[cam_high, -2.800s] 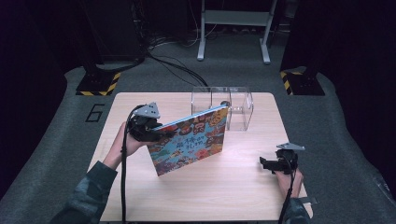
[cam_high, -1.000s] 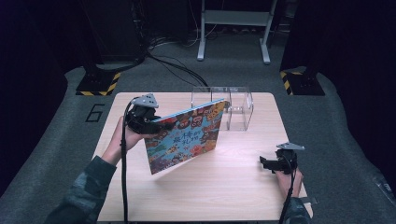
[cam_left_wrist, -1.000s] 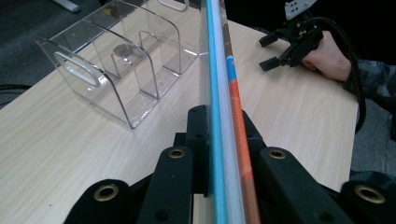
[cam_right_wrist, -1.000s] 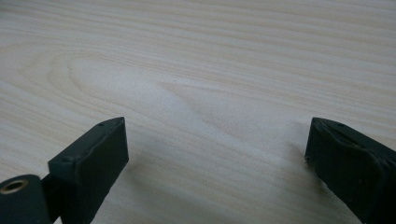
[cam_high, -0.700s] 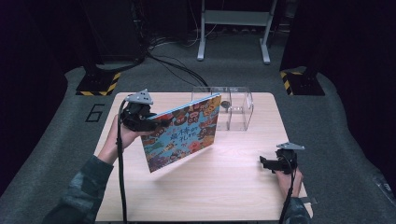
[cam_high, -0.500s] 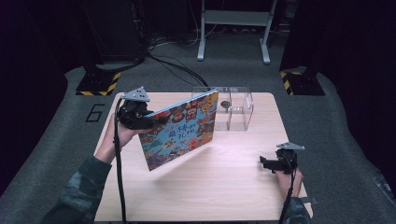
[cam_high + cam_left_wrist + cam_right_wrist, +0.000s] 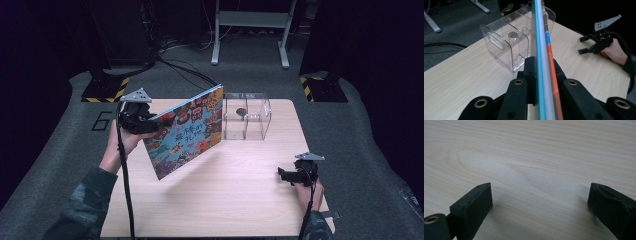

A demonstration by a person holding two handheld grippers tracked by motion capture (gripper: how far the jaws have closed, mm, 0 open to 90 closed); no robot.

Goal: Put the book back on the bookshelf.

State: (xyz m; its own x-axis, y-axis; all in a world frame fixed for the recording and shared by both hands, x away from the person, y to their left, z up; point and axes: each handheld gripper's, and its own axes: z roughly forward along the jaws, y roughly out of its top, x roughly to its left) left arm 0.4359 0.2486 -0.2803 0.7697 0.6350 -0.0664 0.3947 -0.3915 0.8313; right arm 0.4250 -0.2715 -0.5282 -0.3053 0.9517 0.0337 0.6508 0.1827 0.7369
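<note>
While the pale wooden table (image 7: 235,200) is staying as before, the big colourful picture book (image 7: 187,131) is sitting higher and further left, tilted above it, beside the clear plastic box (image 7: 246,116). The left gripper (image 7: 150,124) is pinching it; the right gripper (image 7: 283,174) is resting wide open. Cover writing is too small to read.

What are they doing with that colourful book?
A person is holding a picture book in the air with the left gripper, which is clamped shut on the book's edge. The book is tilted above the wooden table, next to a clear plastic box with dividers inside. The right gripper rests low near the table's right edge with its jaws open and nothing in them.
</note>
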